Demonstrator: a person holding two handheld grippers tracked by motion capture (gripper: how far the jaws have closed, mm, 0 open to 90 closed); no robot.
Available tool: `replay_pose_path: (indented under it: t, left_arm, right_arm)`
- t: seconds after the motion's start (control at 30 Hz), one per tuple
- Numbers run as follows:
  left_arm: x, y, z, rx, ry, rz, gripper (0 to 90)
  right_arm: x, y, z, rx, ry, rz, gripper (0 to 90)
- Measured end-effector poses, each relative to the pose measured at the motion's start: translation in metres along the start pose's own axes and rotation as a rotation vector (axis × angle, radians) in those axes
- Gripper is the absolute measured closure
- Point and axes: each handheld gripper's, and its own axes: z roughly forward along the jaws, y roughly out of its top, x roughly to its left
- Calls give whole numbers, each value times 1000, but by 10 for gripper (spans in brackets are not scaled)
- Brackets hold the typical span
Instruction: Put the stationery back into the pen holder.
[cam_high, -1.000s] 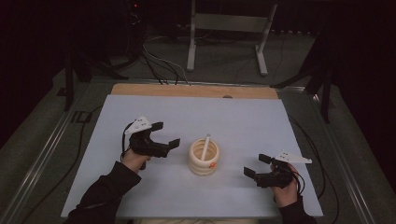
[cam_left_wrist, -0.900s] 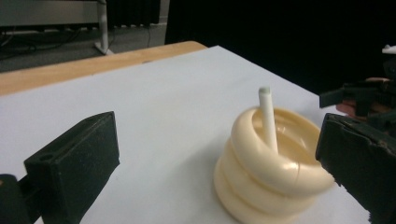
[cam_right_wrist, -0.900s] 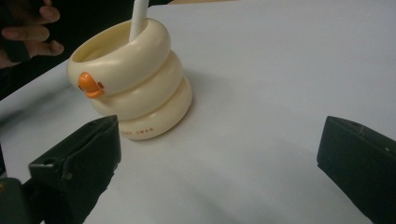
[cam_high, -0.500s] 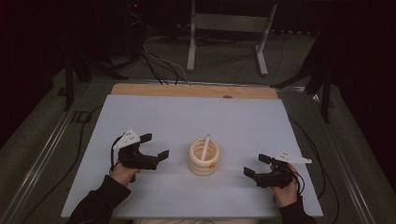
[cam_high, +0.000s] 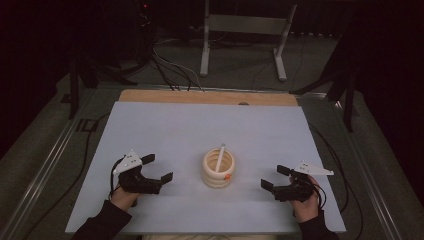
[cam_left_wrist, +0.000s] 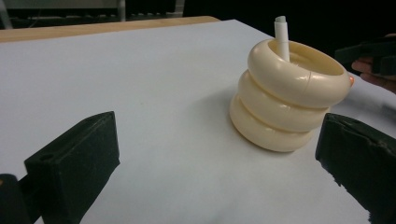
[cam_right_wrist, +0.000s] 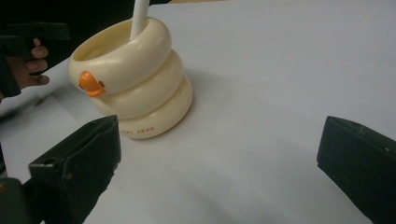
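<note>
Dark floor with cables and a metal stand (cam_high: 245, 30) fills the upper part of the high view, and below it lies the pale blue bench (cam_high: 200, 125) with a wooden strip along its far edge. Just below the middle of the frame stands the cream ring holder (cam_high: 218, 169), three stacked rings with a white pen (cam_high: 220, 156) leaning inside it. At lower left the left tool (cam_high: 156, 169) rests on the bench with its jaws spread and nothing between them, well apart from the holder. At lower right the right tool (cam_high: 273, 176) sits likewise, jaws apart and empty, pointing toward the holder.

From the left gripper view, the cream ring holder (cam_left_wrist: 285, 98) stands at right of centre, upright on the bench, with the pen (cam_left_wrist: 281, 35) rising from its top. Both black jaws frame the lower corners, wide apart, touching nothing.

From the right gripper view, the holder (cam_right_wrist: 133, 79) sits at upper left, showing a small orange beak (cam_right_wrist: 91, 84) on its top ring and tiny lettering on its bottom ring. Its jaws stand wide at the lower corners, clear of the holder.
</note>
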Motion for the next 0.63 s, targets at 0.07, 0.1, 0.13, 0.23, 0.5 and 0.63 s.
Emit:
replay_pose_path:
  t: [0.07,0.1,0.13,0.23,0.5,0.63]
  left_arm:
    - [-1,-3,-4,-8,13,6,2]
    - [-1,-5,-6,-12,18,8,2]
    - [-1,-6,-8,-11,19,6,2]
    - [-2,-11,-15,-13,34,22,2]
    - [2,-20,-26,-17,53,4,2]
    - [3,-21,-27,-21,53,-5,2]
  right_arm:
    - [0,0,0,-1,1,1,0]
    - [0,0,0,0,0,0,0]
    - [0,0,0,1,1,0,0]
    - [0,0,0,4,1,0,0]
    - [0,0,0,3,5,0,0]
    - [0,0,1,6,5,0,0]
